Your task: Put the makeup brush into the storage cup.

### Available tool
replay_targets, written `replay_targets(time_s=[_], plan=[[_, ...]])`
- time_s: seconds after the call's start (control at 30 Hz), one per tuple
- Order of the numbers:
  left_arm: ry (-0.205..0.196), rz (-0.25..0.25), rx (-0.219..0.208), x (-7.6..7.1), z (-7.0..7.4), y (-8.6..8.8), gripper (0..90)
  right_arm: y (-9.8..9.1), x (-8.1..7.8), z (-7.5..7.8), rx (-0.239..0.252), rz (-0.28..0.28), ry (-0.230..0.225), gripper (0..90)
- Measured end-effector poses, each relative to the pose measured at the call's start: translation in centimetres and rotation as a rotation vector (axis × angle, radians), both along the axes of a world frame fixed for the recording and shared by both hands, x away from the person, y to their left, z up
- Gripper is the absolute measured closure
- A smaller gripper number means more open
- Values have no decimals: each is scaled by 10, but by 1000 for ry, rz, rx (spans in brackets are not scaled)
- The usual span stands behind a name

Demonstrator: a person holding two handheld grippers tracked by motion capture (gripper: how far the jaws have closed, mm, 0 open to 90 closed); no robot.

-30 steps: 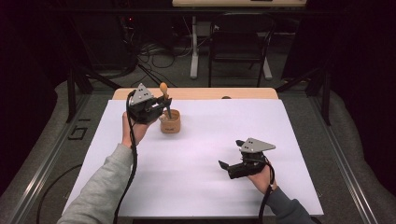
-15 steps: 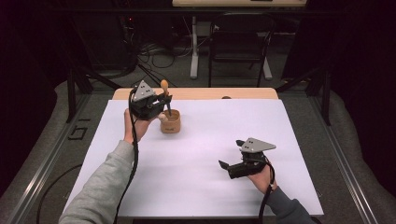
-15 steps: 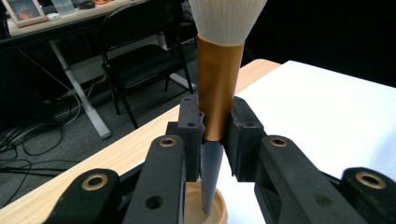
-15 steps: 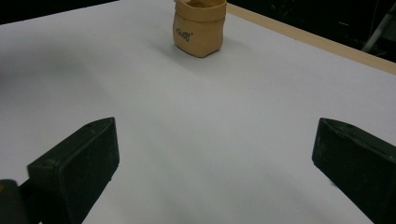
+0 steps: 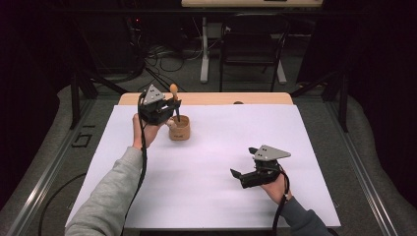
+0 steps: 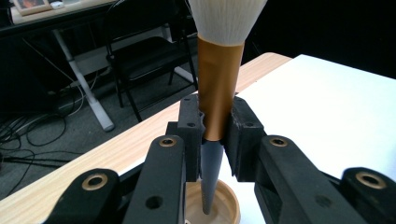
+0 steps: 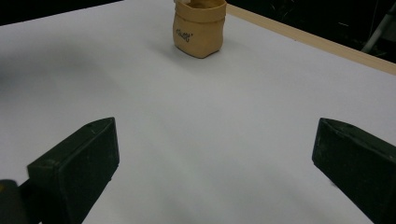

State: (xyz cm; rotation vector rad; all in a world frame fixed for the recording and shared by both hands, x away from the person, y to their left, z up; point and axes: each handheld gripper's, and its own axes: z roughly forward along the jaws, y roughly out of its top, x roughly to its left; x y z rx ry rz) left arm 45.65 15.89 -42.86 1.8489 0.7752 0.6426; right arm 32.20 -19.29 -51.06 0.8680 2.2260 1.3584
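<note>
My left gripper (image 5: 171, 109) is shut on a makeup brush (image 5: 174, 98) at the far left of the white table sheet (image 5: 206, 147). The brush stands upright with its head up. In the left gripper view the pads clamp the brush (image 6: 219, 70) at the lower end of its copper ferrule, with white bristles above. Its dark handle tip points down into the tan cup (image 6: 226, 207). The cup (image 5: 180, 129) stands just right of my left hand. My right gripper (image 5: 237, 177) rests low near the front right, open and with nothing in it (image 7: 215, 158), facing the cup (image 7: 200, 28).
The table's wooden far edge (image 5: 221, 98) runs behind the cup. Beyond it stand a black folding chair (image 5: 253, 44) and a white desk leg (image 5: 204, 49), with cables on the floor. Dark metal rails (image 5: 366, 167) flank the table on both sides.
My left gripper and the brush have edged up slightly above the cup. The right gripper has stayed where it was.
</note>
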Motion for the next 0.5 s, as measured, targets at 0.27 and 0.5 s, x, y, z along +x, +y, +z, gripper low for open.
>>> replay_targets(time_s=[0.27,0.5], plan=[[14,11,5,6,-6,-2,781,1,0,-1,14,0,-7,4],[23,24,1,10,-10,-1,781,1,0,0,15,0,-9,5]])
